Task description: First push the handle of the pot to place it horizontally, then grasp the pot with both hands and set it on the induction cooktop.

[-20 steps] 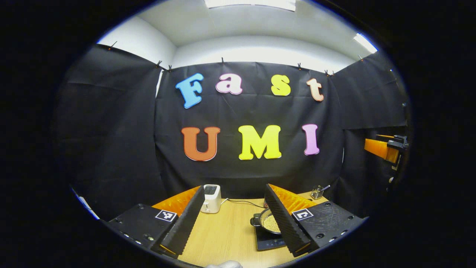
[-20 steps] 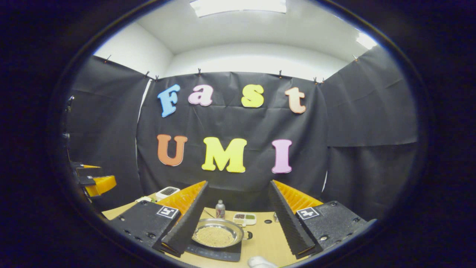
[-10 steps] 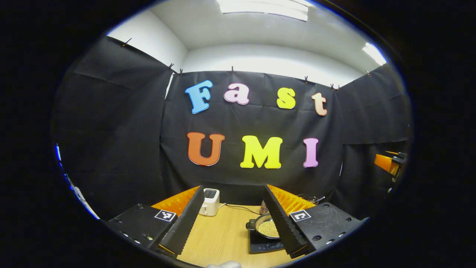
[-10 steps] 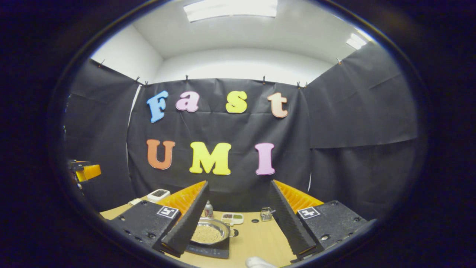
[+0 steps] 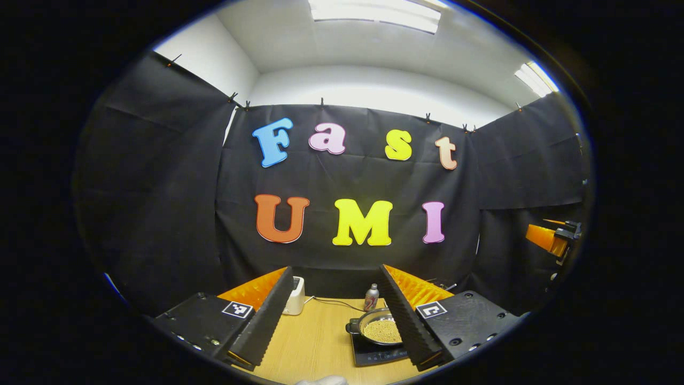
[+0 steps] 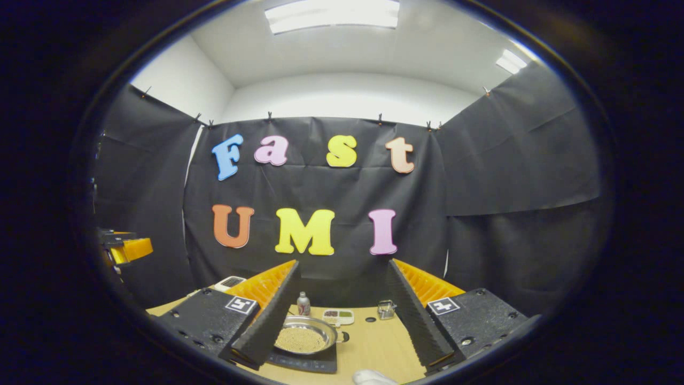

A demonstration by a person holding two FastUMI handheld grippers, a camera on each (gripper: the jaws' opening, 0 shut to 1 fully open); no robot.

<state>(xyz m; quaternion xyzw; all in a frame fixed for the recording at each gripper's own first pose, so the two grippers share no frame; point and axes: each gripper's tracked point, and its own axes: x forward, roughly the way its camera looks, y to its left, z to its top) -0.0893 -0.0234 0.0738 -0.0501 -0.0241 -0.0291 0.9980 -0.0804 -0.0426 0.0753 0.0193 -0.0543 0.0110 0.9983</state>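
- Left gripper, low in the left gripper view: two fingers spread wide with nothing between them, one at the lower left, one at the lower right; each carries one square marker
- Right gripper, low in the right gripper view: two fingers likewise spread wide and holding nothing; its body also shows at the right edge of the left gripper view; the left gripper's body shows at the left edge of the right gripper view
- One pale rounded shape at the bottom centre of each view; cannot tell what it is
- One wooden table beneath both grippers, in the lower middle of each view
- One pot, metal, round, holding small pale grains; it sits on one dark induction cooktop; lower right of centre in the left gripper view, partly behind the right finger; lower left of centre in the right gripper view, partly behind the left finger; one dark side handle shows on the pot's left in the left gripper view, one on its right in the right gripper view
- One small bottle just behind the pot
- One white toaster farther back, left of centre, with one cable trailing toward the cooktop
- One shallow divided tray and one small metal holder behind the pot, right of the bottle
- One white flat device at the far left of the table; too small to identify
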